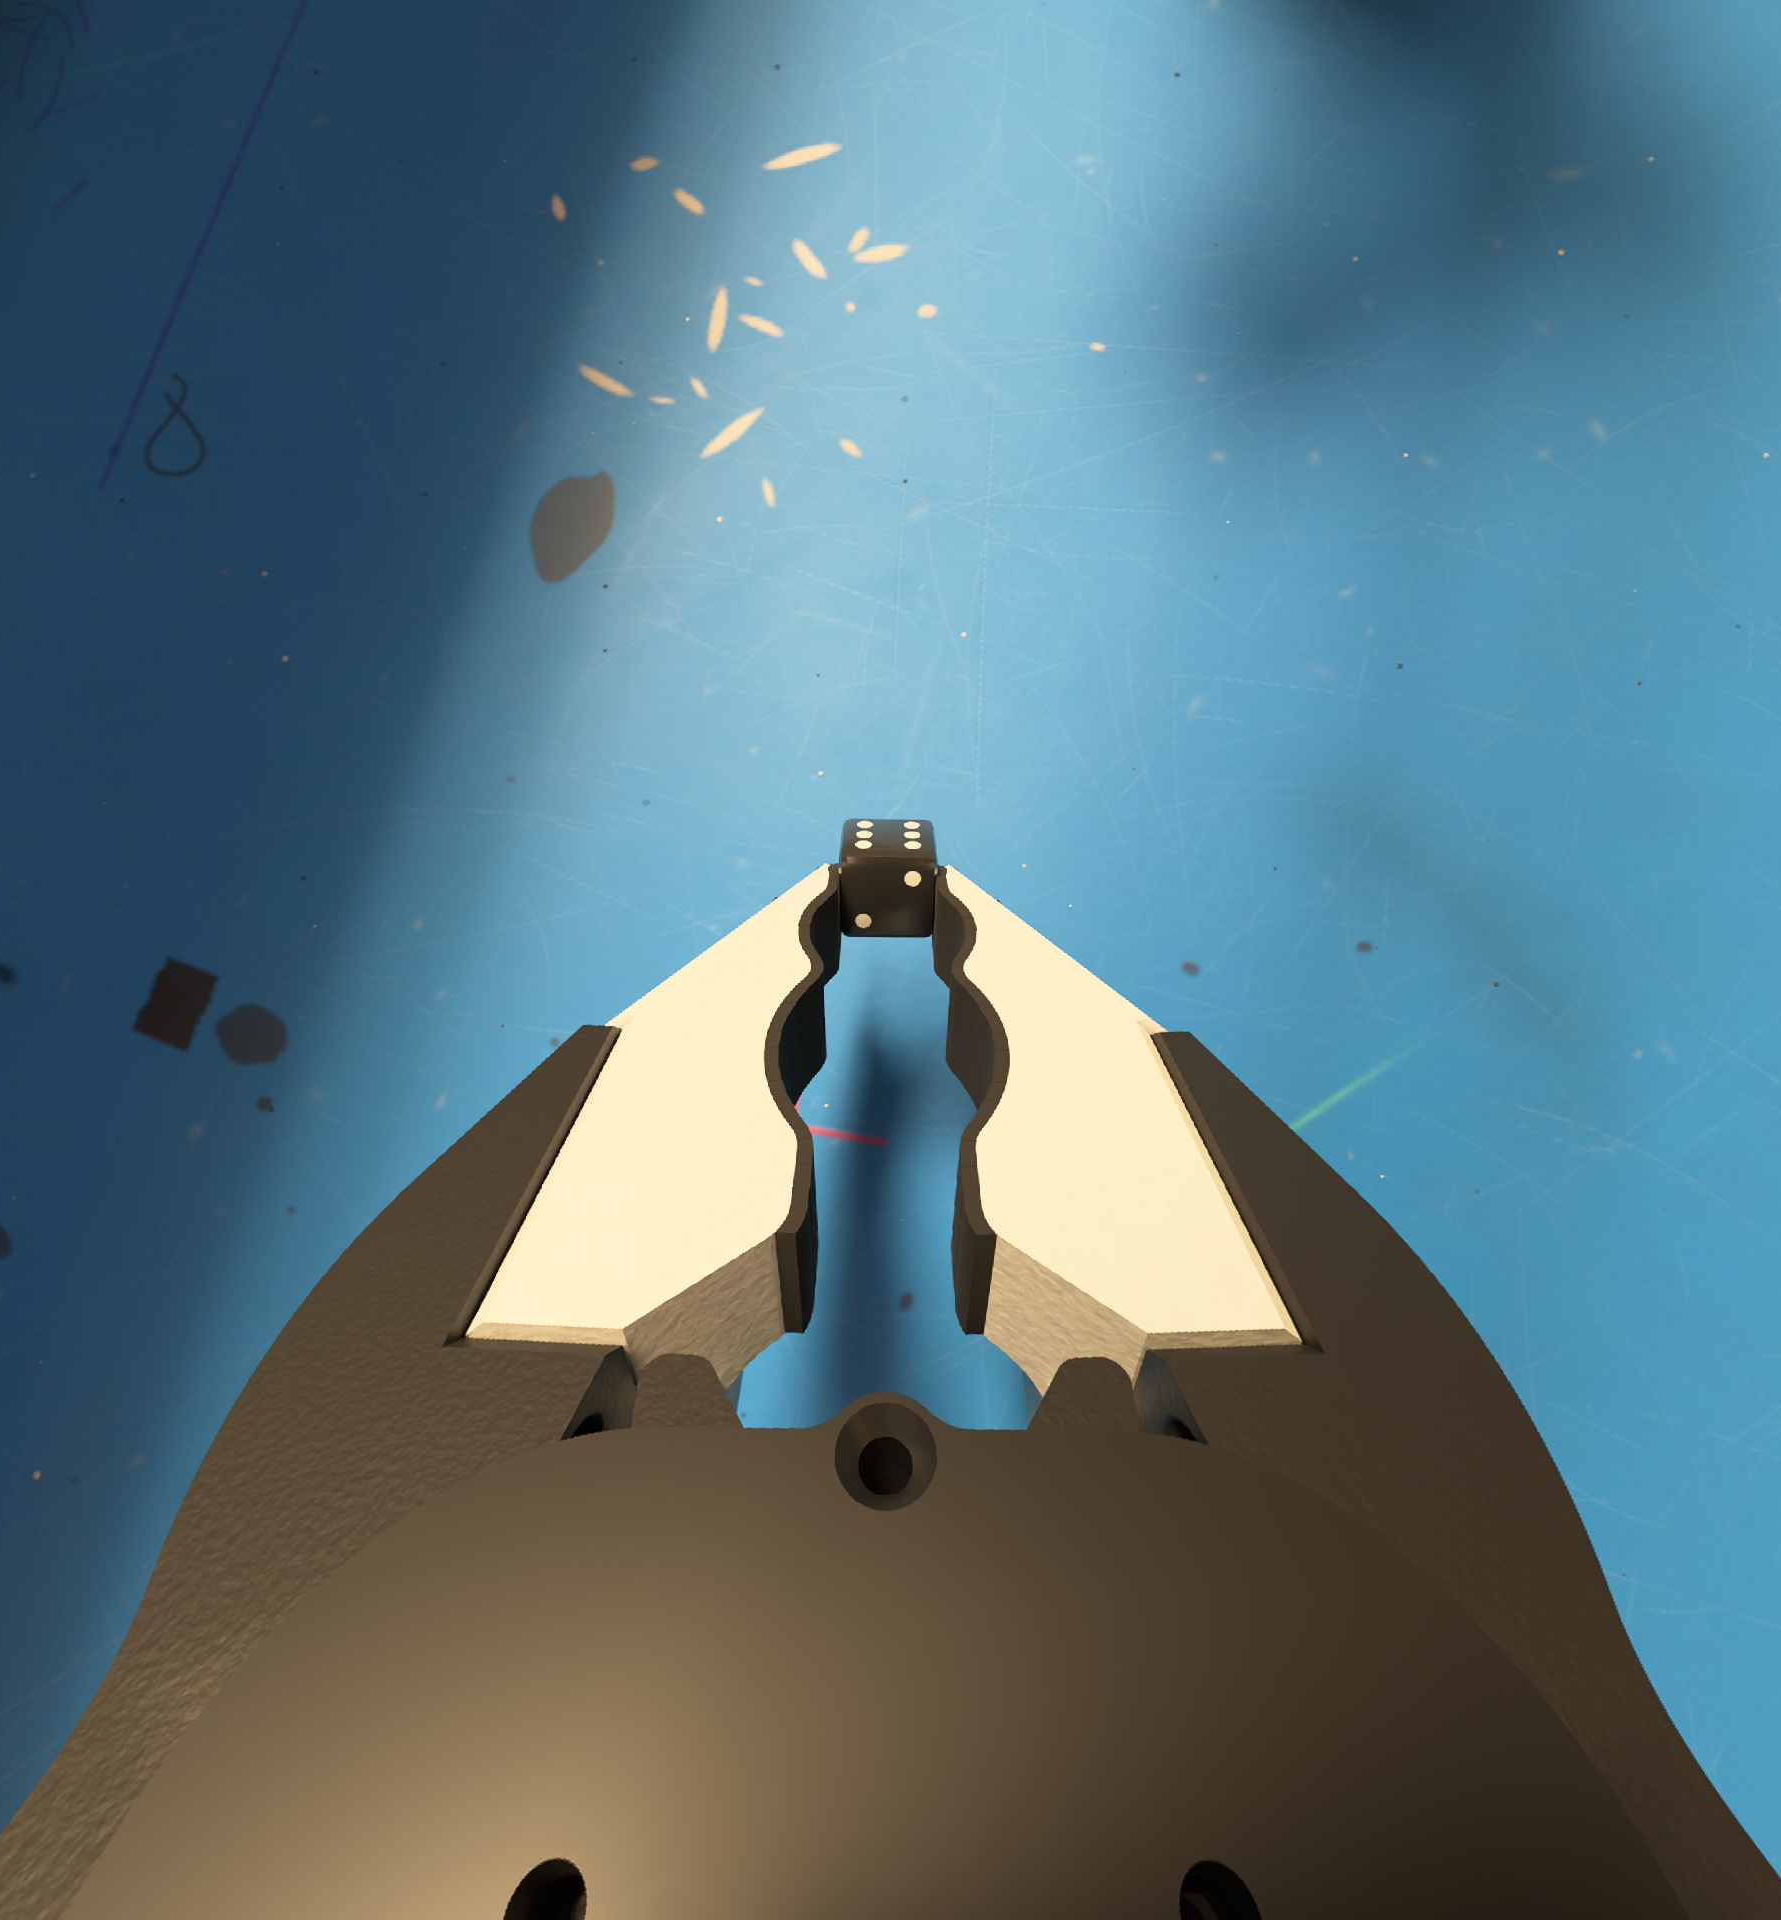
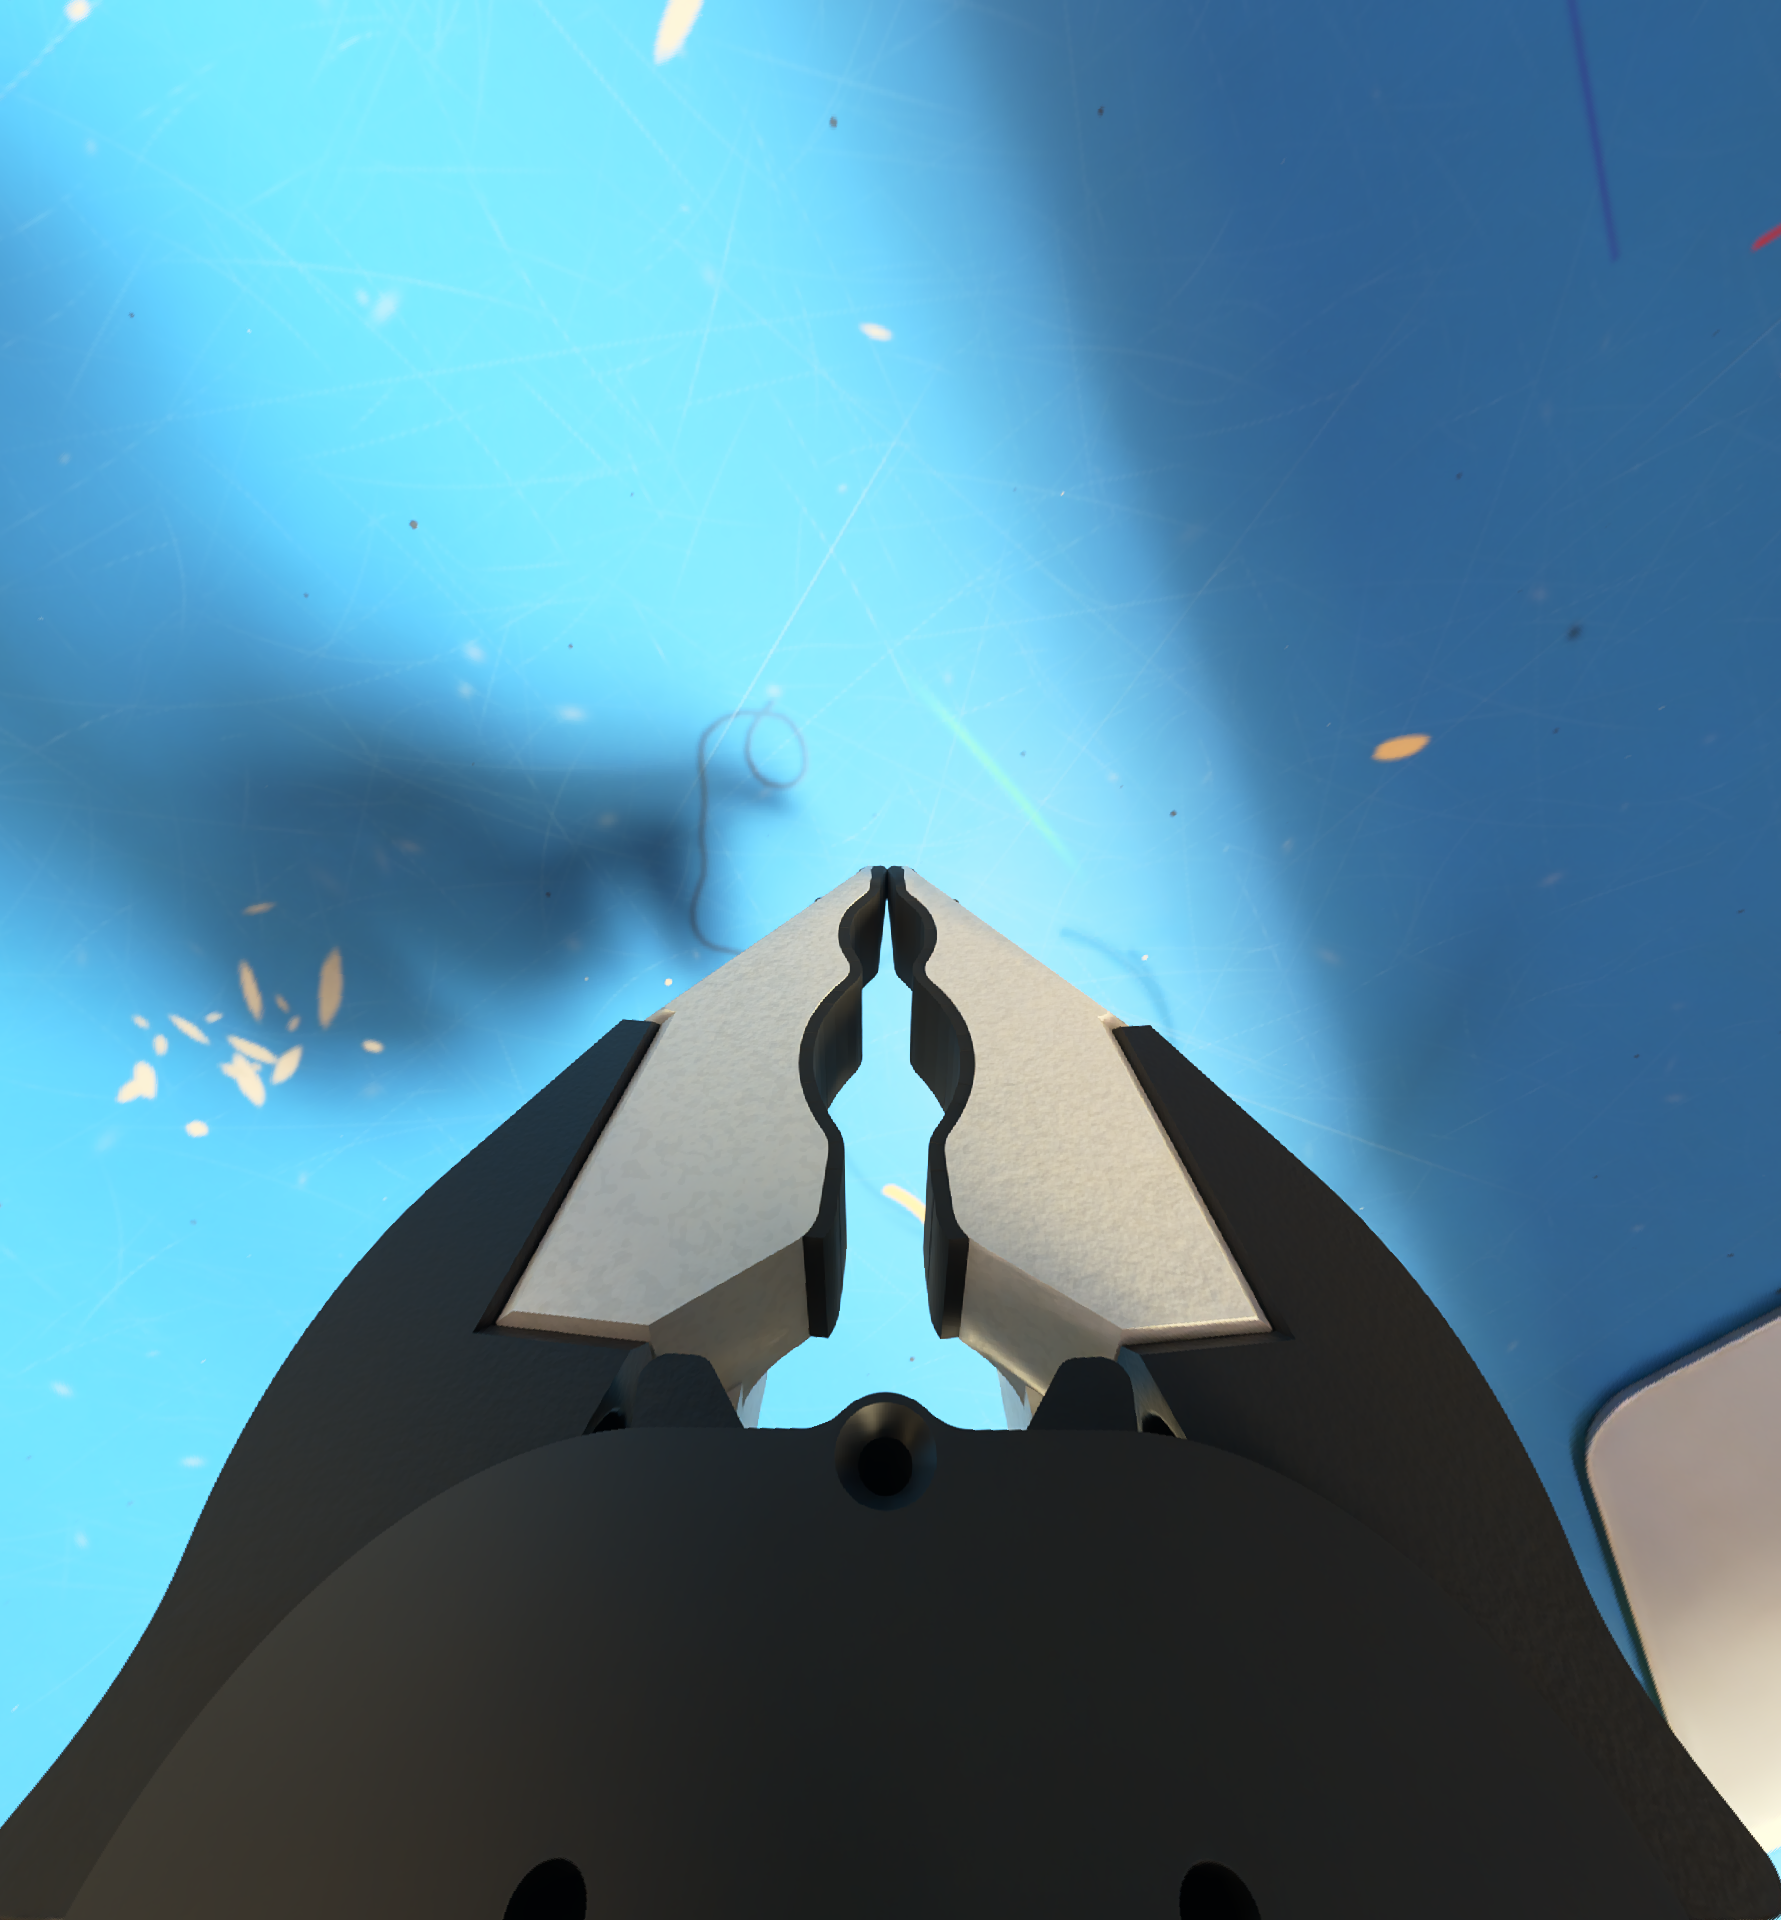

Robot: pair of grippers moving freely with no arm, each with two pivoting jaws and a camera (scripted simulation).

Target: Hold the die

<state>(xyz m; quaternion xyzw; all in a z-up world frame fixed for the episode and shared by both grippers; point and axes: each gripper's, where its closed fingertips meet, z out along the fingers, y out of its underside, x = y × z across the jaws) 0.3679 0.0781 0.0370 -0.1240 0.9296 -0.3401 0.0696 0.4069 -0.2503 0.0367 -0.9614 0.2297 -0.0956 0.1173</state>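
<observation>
Across both wrist views spreads a blue table top (image 1: 1281, 623), scuffed w/ fine pale scratches, dark specks and soft shadow bands. Left wrist view: a scatter of pale tan flecks (image 1: 751, 301) lies well ahead of the left gripper (image 1: 887, 896), a grey-brown blotch (image 1: 571, 525) sits nearer and to the left, and a small dark square patch (image 1: 175, 1002) lies beside a round dark spot (image 1: 251, 1034) at far left. Thin pen-like lines cross the surface: blue at upper left, red under the fingers, green to the right. Nothing lies between the gripper tips and the open table ahead.

Left gripper: brown matte body, cream flat-topped fingers (image 1: 678, 1122) w/ wavy dark inner edges. Its jaws are narrowed to the width of the die (image 1: 887, 883) and pinch it at the very tips. Die is a small black cube w/ rounded corners and white pips; six on top, two on the near face. Whether it touches the table can't be told.

Right wrist view: right gripper (image 2: 886, 878) has a black body and grey-white, grainy-textured fingers (image 2: 720, 1143), same wavy inner profile. Its tips meet w/ nothing between them. A thin dark looped thread mark (image 2: 761, 753) lies just ahead, tan flecks (image 2: 242, 1039) to the left, and a pale rounded-corner slab (image 2: 1738, 1538) at the lower right edge.
</observation>
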